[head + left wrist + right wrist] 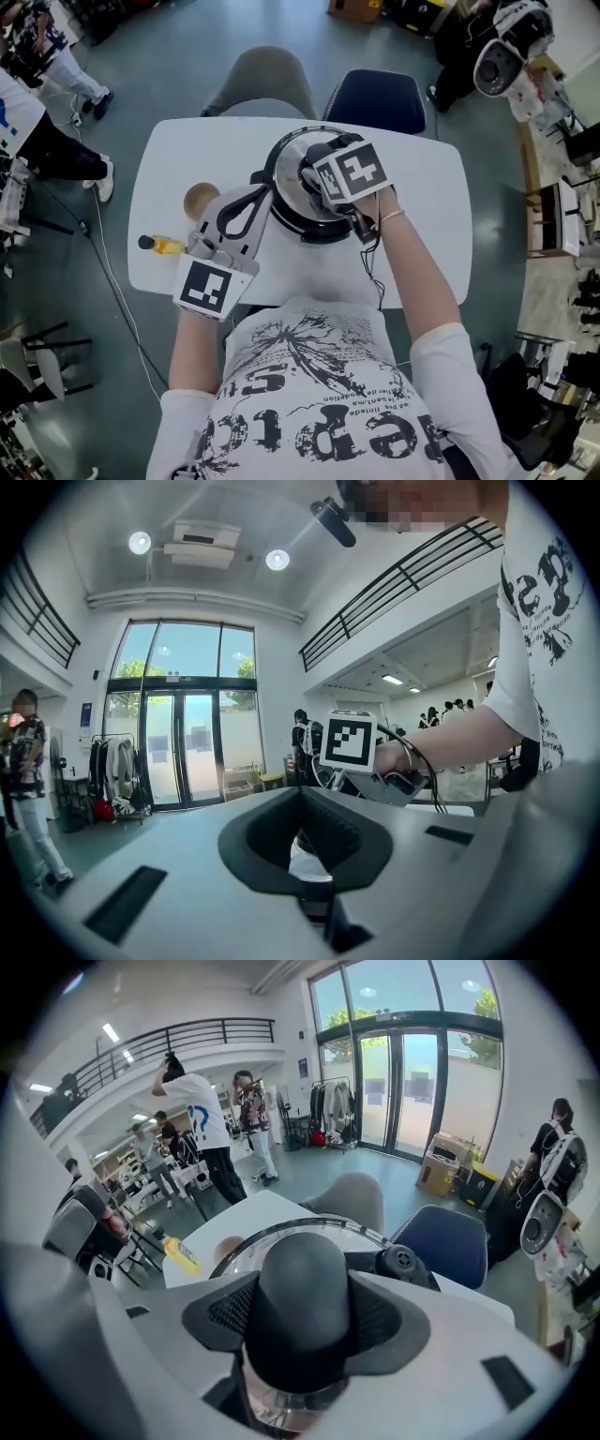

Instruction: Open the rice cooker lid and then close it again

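R pads (230, 1312) clamped on both sides of the black lid knob (305, 1269); right gripper (305, 1321) is closed on it, tilted down from above the rice cooker (309, 225); glass lid (281, 1232) looks seated on the pot, no gap at the rim that I can see.

Left gripper (302, 827): tips look together, nothing between them; it sits level at the cooker's left side, right by the body; contact y/n can't tell.

Cooker is mid-table (422, 187); yellow bottle (164, 246) and a round tan thing (200, 199) lie left of the cooker, apart from it; grey chair (262, 80) and blue chair (375, 98) stand behind it.

Step, imo: grip for the open is made, lift not yet begun. Next move: raise the knob straight up and keep the lid level so the rim clears evenly; a glass lid swinging on a round knob is the risk, so go slow; L may need to steady the body.

Views: right gripper view gives pad-on-knob contact, which head view hides under the marker cube (356, 173); head view gives the table layout and where L sits vs the cooker; left gripper view shows neither lid nor knob, just R's cube (349, 741) and the hand (403, 757) above the cooker.
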